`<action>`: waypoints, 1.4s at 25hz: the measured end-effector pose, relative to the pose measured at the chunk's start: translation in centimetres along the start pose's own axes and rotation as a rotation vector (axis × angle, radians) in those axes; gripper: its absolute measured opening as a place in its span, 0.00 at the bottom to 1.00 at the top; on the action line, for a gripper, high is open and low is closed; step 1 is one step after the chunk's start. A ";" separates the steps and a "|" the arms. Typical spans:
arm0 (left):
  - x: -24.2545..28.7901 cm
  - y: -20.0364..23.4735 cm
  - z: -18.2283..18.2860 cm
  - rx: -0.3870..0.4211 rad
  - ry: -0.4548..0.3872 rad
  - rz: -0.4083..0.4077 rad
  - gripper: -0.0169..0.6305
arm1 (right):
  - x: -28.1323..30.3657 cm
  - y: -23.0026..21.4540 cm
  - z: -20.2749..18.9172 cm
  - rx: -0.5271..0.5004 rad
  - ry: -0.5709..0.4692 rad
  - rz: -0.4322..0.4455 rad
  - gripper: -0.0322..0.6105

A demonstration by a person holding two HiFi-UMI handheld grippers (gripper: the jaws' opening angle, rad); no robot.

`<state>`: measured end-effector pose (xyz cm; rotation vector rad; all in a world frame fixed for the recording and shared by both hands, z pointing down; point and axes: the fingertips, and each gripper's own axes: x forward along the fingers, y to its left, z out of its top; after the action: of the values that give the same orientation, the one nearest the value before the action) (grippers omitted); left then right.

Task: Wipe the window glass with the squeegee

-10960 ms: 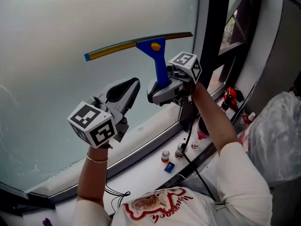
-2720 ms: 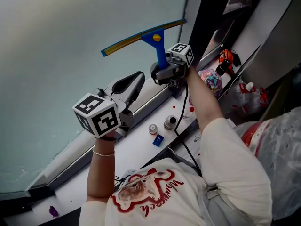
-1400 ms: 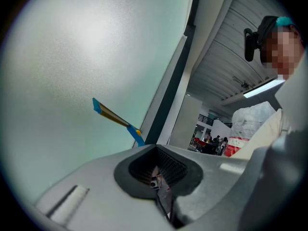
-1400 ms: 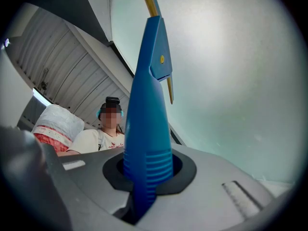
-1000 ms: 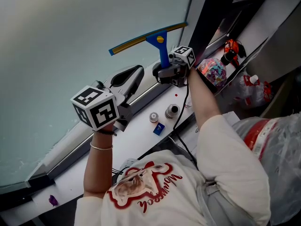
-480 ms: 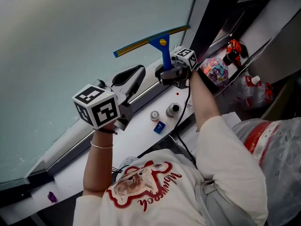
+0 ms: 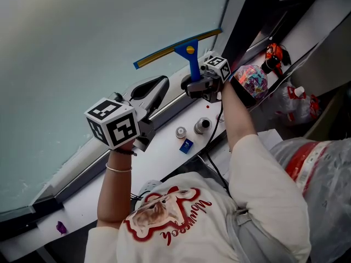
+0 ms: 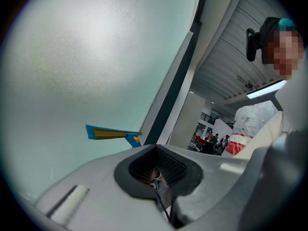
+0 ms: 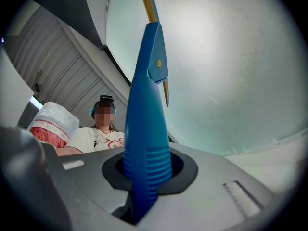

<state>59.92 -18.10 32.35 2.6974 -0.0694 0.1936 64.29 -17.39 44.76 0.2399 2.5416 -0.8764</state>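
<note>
The squeegee [image 7: 188,52] has a blue handle and a yellow blade with a blue tip; its blade lies against the frosted window glass [image 7: 82,43] low down, near the sill. My right gripper [image 7: 196,85] is shut on the blue handle [image 9: 147,129], which stands up between its jaws. The blade [image 9: 147,1] runs up and out of the right gripper view. My left gripper [image 7: 151,95] hangs left of the squeegee, shut with nothing held, pointing at the glass. In the left gripper view the blade end [image 8: 108,134] shows beyond the closed jaws.
A white sill [image 7: 159,158] below the glass carries two small bottles [image 7: 192,129] and a small blue thing [image 7: 186,146]. A dark window frame [image 7: 247,15] stands at the right, with a colourful round thing [image 7: 250,80], a red object [image 7: 272,53] and plastic bags beyond.
Over eleven seconds the squeegee has come down the glass toward the sill. In the last second it has barely shifted; the left gripper stays put.
</note>
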 end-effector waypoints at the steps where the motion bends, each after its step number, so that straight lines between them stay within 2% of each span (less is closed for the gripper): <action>1: 0.0 0.1 0.0 0.000 0.000 0.001 0.03 | -0.1 -0.1 -0.1 0.004 0.000 -0.003 0.17; 17: 0.0 0.7 -0.8 -0.004 0.016 0.015 0.03 | -0.9 -0.9 -1.7 0.034 -0.027 -0.024 0.17; 24: -0.1 1.1 -1.1 -0.013 0.020 0.023 0.03 | -1.2 -0.8 -2.2 0.061 -0.071 -0.012 0.16; 35: -0.2 1.2 -1.3 -0.013 0.029 0.028 0.03 | -2.2 -1.2 -3.4 0.090 -0.052 -0.068 0.14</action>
<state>59.48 -18.67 34.03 2.6807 -0.0990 0.2400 64.68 -16.26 48.78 0.1567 2.4785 -1.0111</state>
